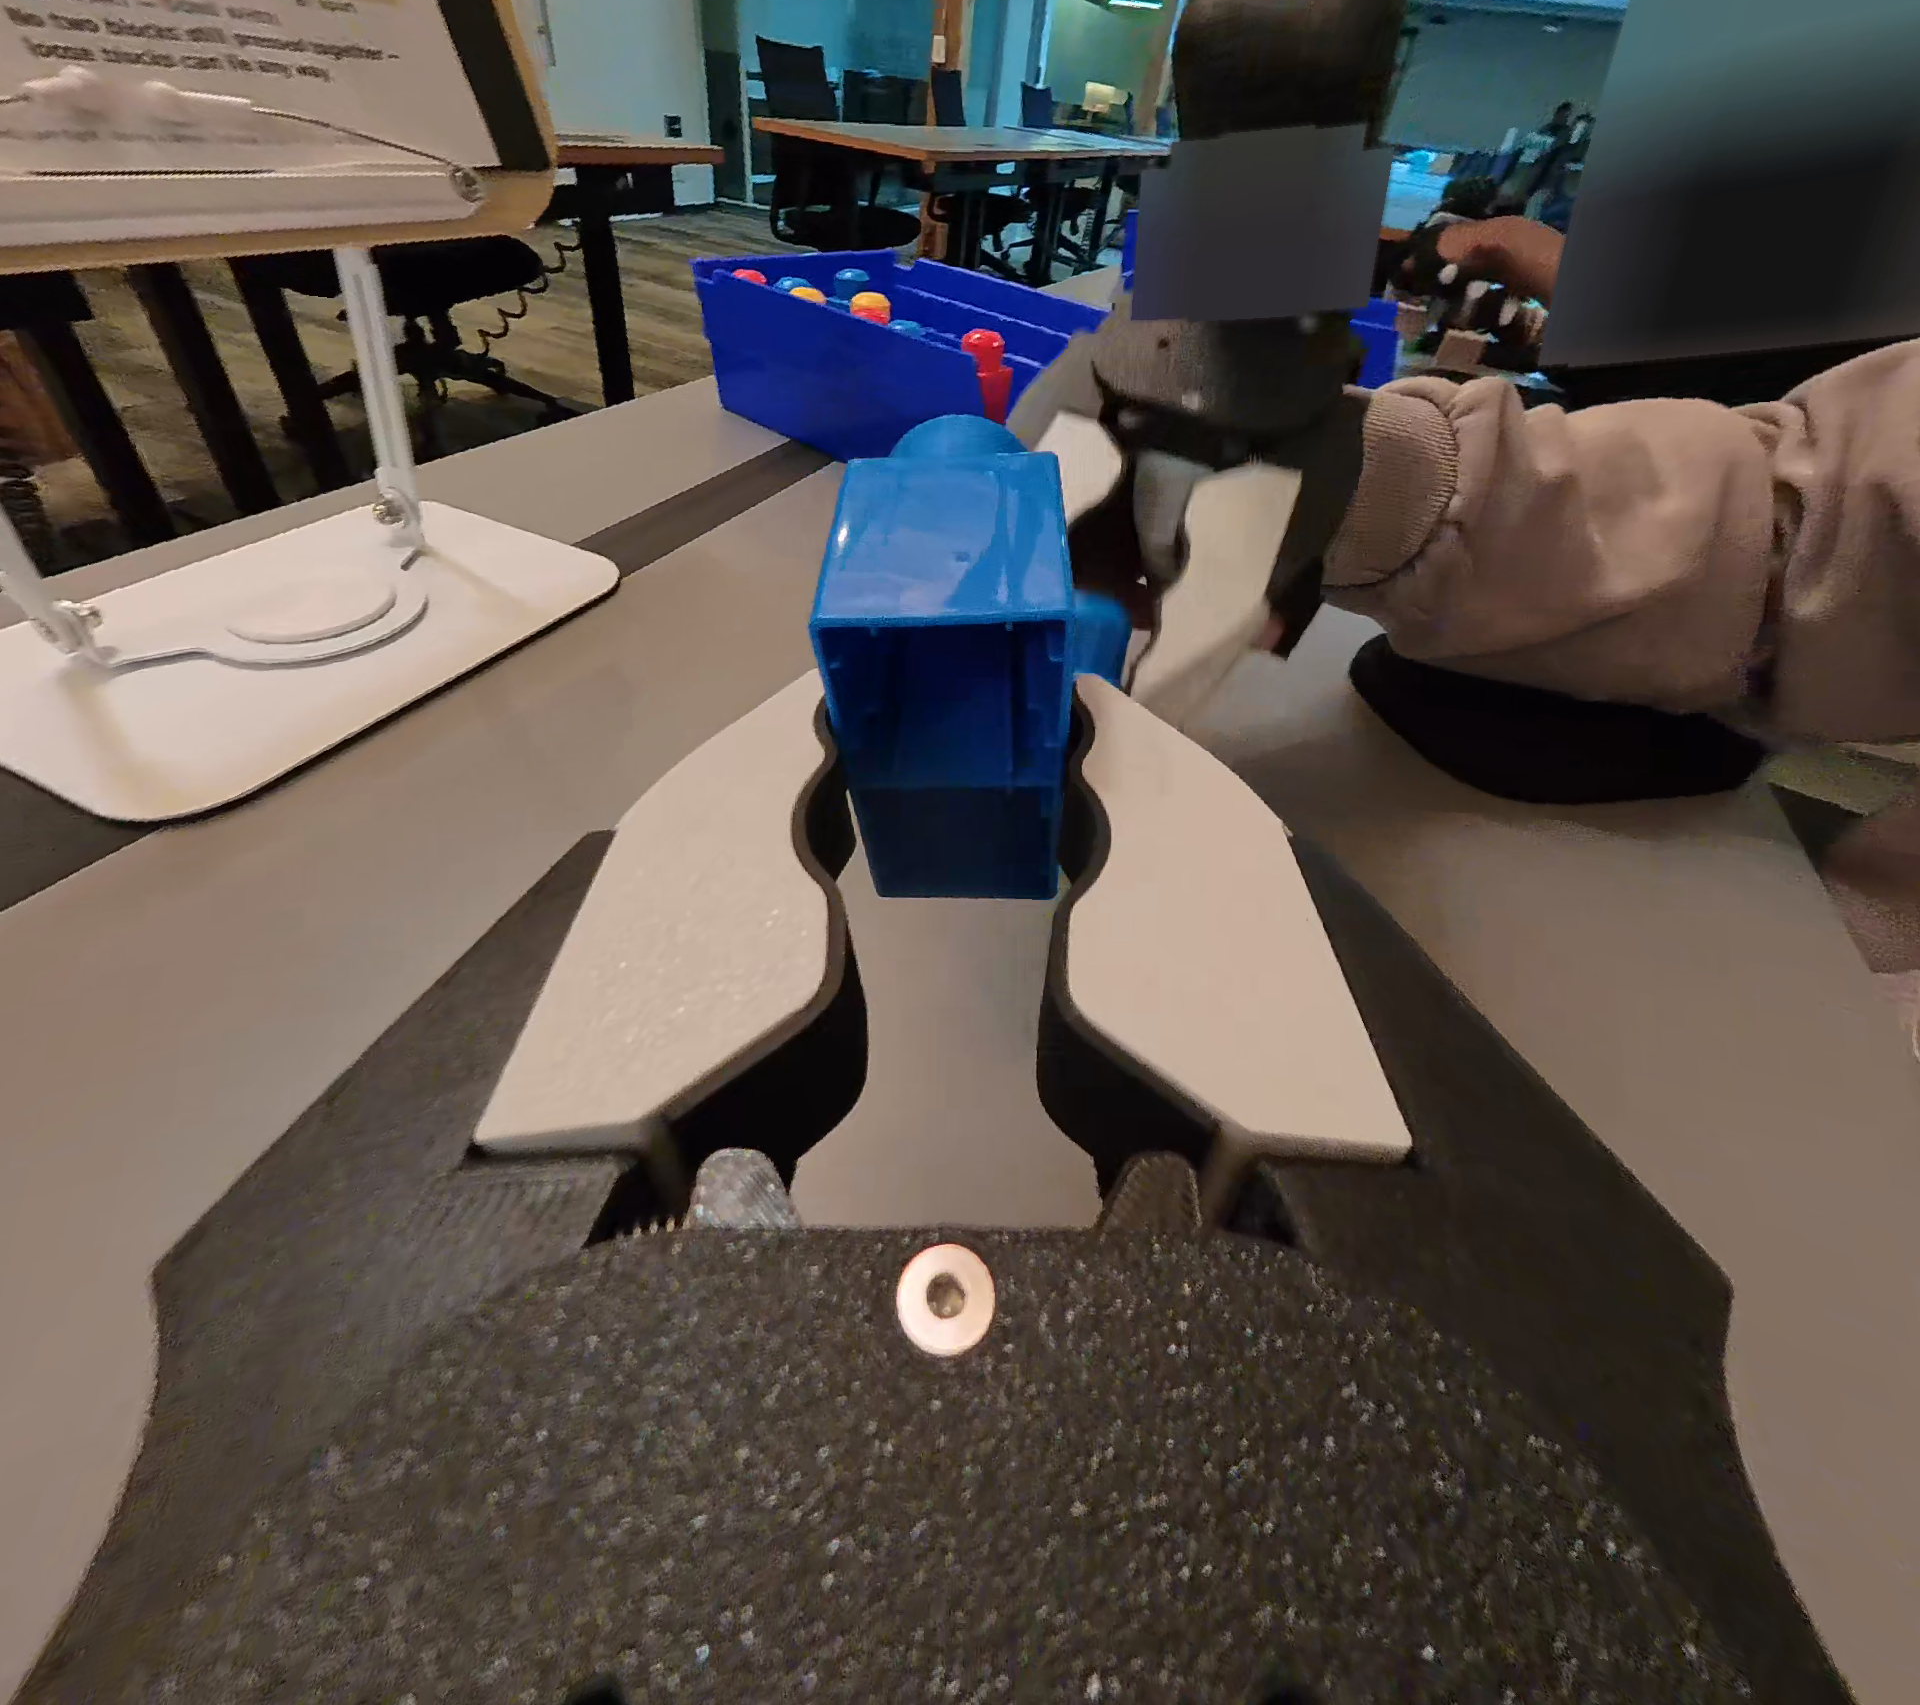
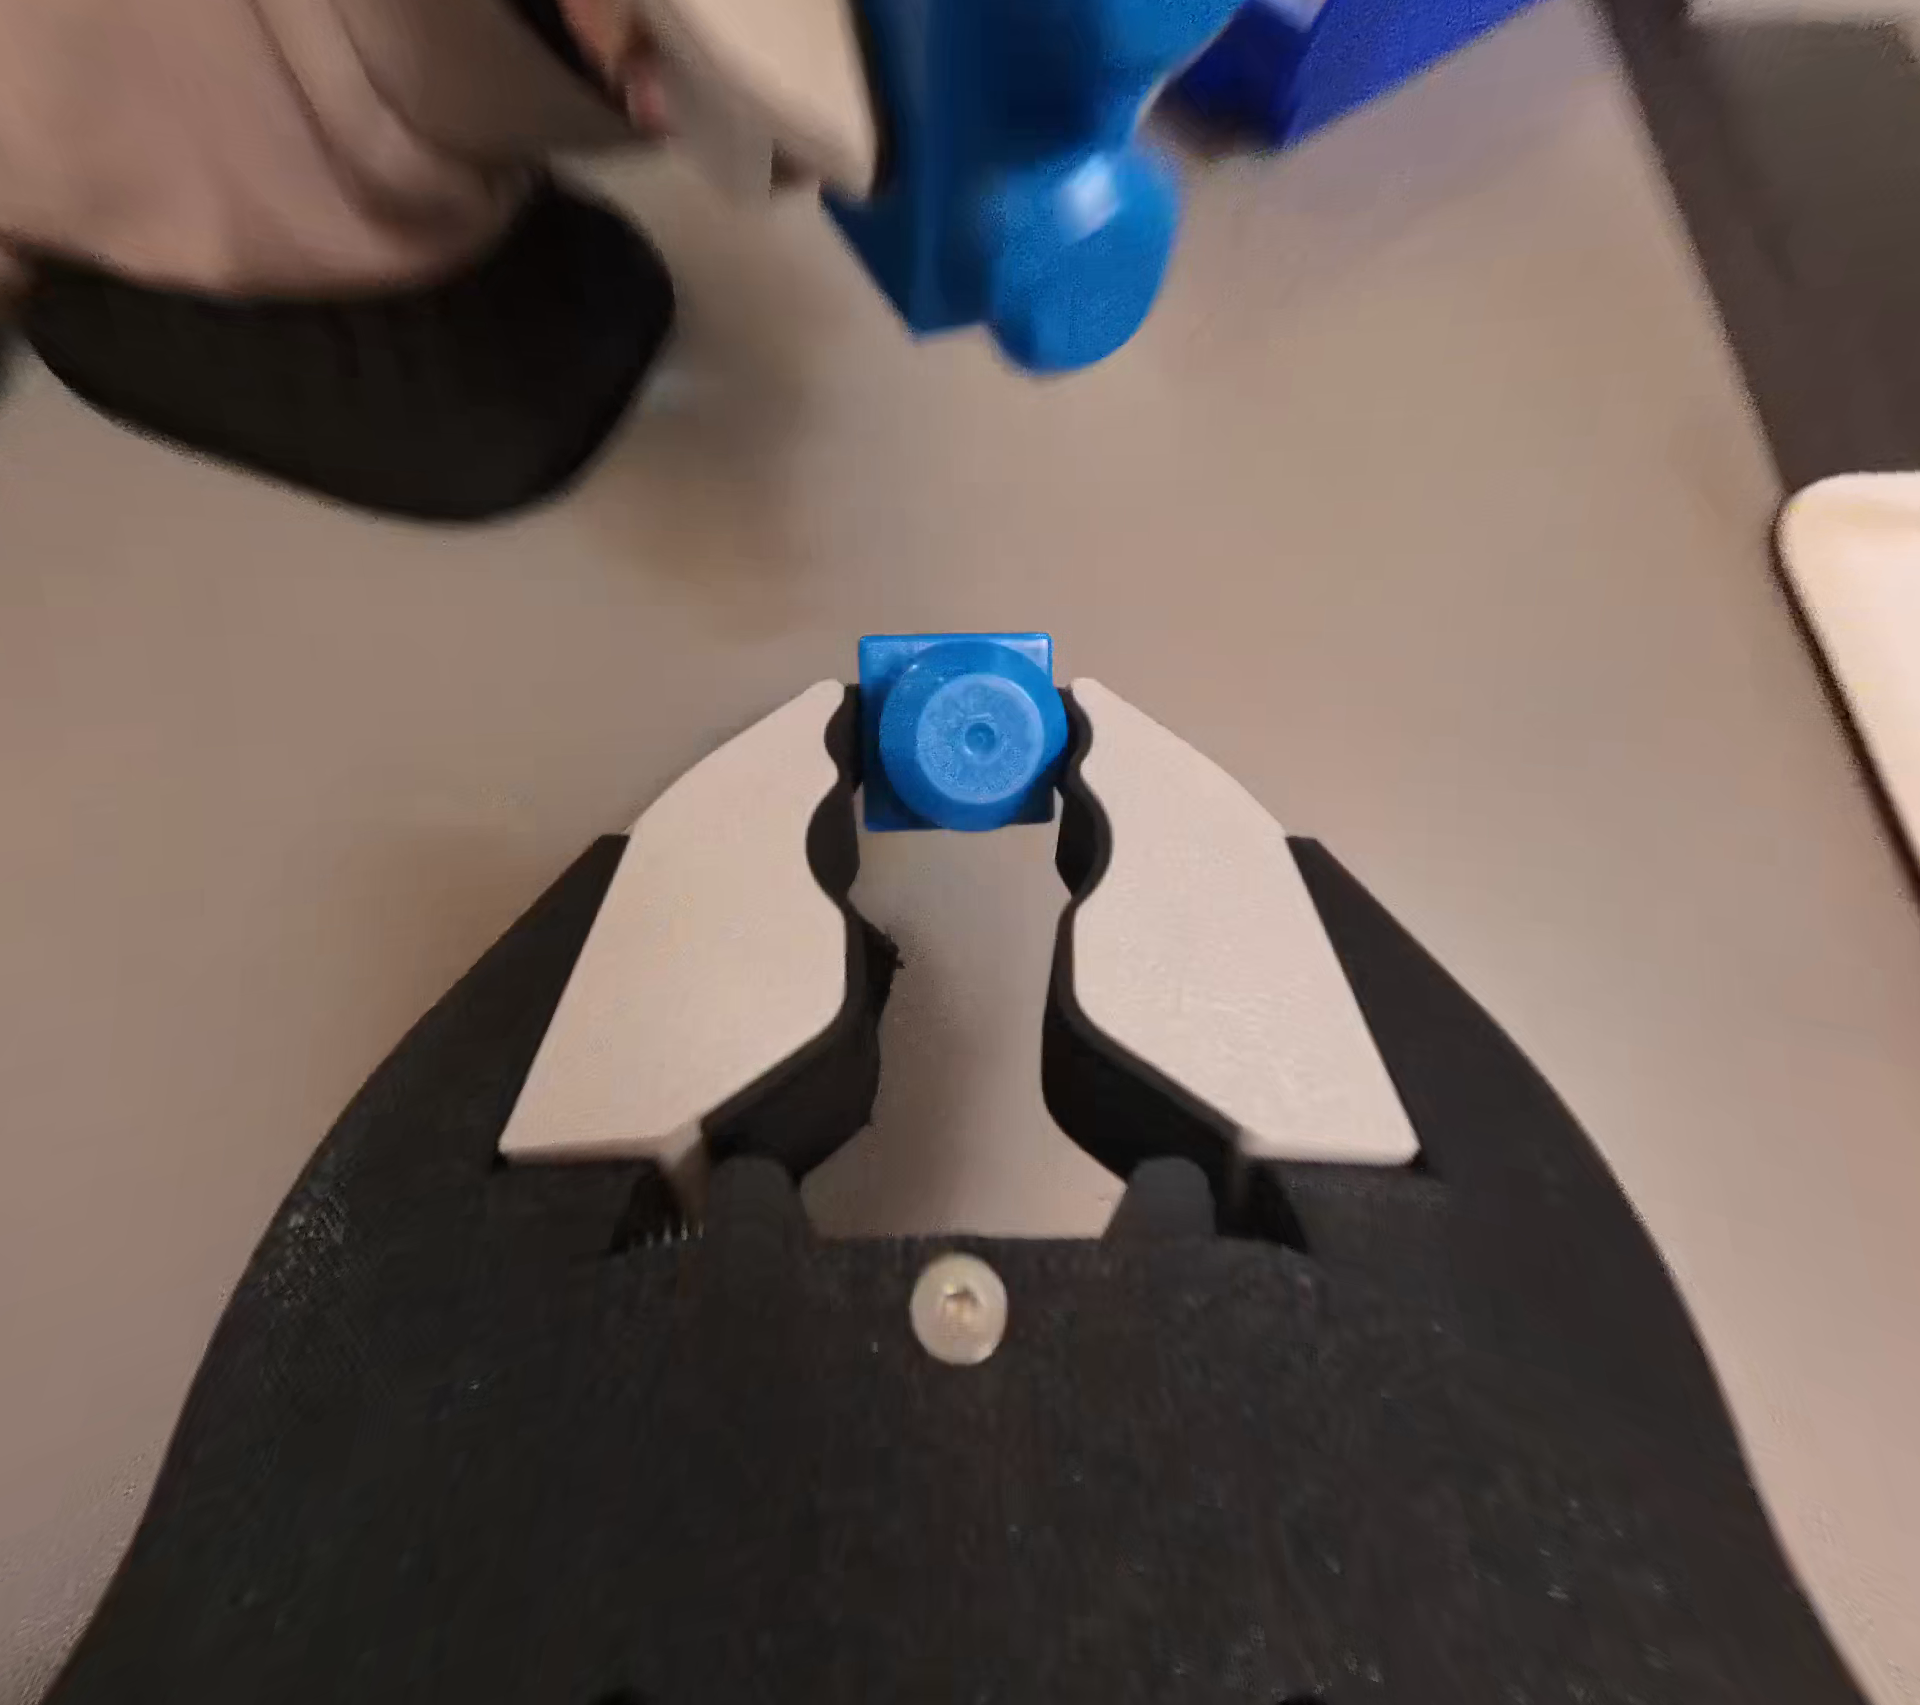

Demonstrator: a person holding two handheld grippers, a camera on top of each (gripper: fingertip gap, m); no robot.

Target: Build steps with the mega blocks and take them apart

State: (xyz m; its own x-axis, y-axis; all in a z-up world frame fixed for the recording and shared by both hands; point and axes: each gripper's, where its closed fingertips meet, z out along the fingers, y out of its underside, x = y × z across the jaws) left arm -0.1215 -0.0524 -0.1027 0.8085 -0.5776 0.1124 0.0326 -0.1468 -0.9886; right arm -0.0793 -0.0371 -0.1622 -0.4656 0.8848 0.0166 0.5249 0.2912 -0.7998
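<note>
Left fingers [image 1: 727,834] and right fingers [image 2: 1164,845] each pinch blue blocks [image 1: 940,616].

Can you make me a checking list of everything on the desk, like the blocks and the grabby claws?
Surface: grey table, mostly bare.
Job's things: long blue block in the left gripper; small blue block in the right gripper, stud facing the camera.
Clutter: blue bin of coloured pieces; white stand holding an instruction sheet; black pad.
Grippers: both shut on blocks, held apart.
Cables: nothing seen.
Surroundings: office desks and chairs behind; a person's beige sleeve.
</note>
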